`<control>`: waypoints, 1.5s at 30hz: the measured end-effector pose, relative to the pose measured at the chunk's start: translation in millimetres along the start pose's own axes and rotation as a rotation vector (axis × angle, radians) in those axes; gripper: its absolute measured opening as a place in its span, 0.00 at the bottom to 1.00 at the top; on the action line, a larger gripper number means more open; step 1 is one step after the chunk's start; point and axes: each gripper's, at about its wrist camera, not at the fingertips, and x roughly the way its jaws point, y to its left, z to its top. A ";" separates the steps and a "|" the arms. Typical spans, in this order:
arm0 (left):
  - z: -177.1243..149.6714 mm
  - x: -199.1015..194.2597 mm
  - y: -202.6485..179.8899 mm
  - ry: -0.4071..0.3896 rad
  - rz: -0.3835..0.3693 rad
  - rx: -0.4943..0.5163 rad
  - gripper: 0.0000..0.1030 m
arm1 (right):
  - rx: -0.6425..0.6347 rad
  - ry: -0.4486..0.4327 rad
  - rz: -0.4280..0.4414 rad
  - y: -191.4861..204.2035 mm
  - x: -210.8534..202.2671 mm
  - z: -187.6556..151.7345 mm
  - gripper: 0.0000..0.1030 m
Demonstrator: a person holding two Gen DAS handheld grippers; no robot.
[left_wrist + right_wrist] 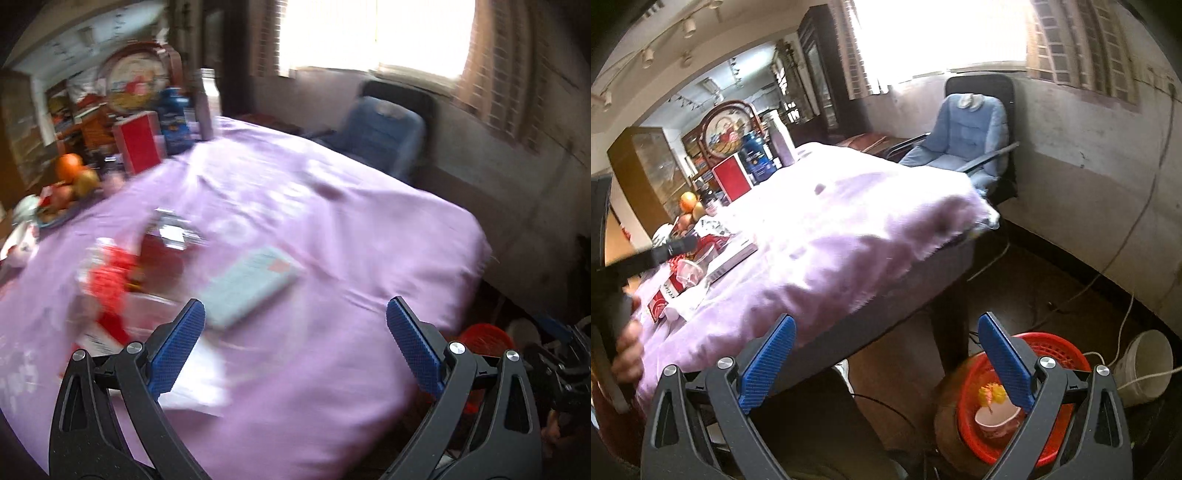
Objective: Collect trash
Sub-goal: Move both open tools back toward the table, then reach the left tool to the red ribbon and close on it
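**Hovering over the litter with both tongs released**

Hanging above the near edge of the bench [332,229], spread wide and gripping nothing: left tongs [295,345], blue pads [177,347] well apart. Lying on the lilac cloth toward the left near corner: a blurred heap of red and clear wrappers [110,280], a dark red packet [162,254] with something silvery on top, a white sheet of paper [199,376] just under the left pad. Resting beside the heap, closer to the middle: a pale blue-green booklet [251,284], flat on the cloth. Crowding the far left corner: a red box [138,146], a blue tub [175,125], a plate of fruit [70,177].

Held off the right edge of the bench, low over the floor, likewise parted and empty: right tongs [886,354]. Standing on the floor below the right pad [1004,362]: a red basket [1052,354] holding a paper cup [997,417] and a yellow scrap, too small to name. Sitting just beside the basket, further right: a white bucket [1145,365]. Waiting past the far edge, against the wall: a blue-covered chair [971,133].
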 end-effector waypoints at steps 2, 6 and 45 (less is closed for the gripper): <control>9.3 -1.9 32.7 -0.014 0.036 -0.052 0.92 | -0.013 0.008 0.014 9.7 5.1 3.5 0.94; 24.4 1.0 100.0 -0.003 0.052 -0.189 0.92 | -0.037 0.021 0.040 27.5 14.5 7.8 0.94; -22.4 6.8 273.8 -0.012 0.141 -0.408 0.92 | -0.268 0.116 0.201 179.1 77.2 20.8 0.94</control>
